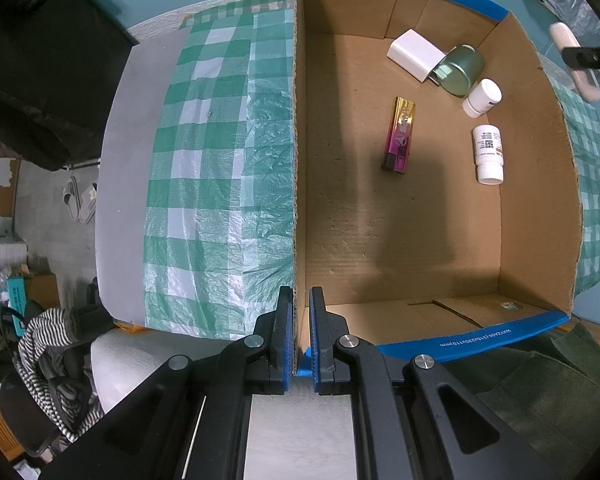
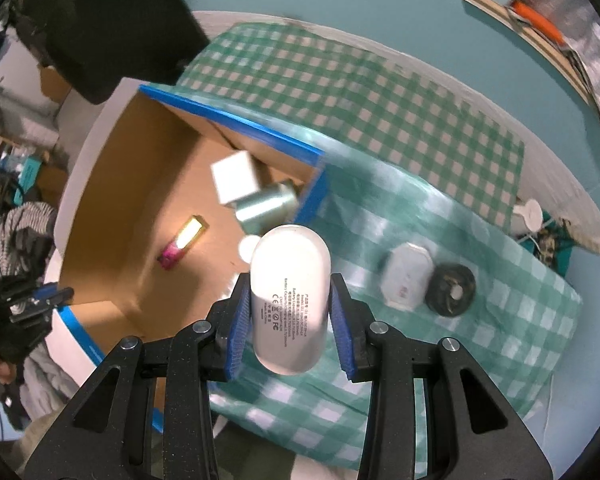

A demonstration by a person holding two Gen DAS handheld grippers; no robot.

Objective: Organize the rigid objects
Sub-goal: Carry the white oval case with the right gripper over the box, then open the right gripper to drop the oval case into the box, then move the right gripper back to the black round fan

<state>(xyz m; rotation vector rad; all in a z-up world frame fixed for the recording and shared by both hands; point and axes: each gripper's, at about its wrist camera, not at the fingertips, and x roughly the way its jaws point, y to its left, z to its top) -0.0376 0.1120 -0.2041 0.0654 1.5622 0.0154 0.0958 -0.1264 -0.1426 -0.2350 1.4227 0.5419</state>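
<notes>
Left gripper (image 1: 300,332): fingers clenched on the near wall of the cardboard box (image 1: 540,184), which sits on the checked cloth (image 1: 220,160) over the desk. Right gripper (image 2: 290,312): fingers grasping a white power bank (image 2: 288,292), raised beside the box. Box contents: green cup (image 1: 460,70), white adapter (image 1: 414,54), lighter (image 1: 399,140), two white bottles (image 1: 488,152).

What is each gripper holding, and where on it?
Left gripper pinches the cardboard box by its side wall; right gripper clamps the white power bank across its sides.

A teal floor (image 2: 400,12) surrounds a white table (image 1: 124,184) draped with a green-and-white checked cloth (image 1: 220,152). Sandals (image 1: 80,200) lie beyond the table's left edge, near striped fabric (image 1: 48,336).
</notes>
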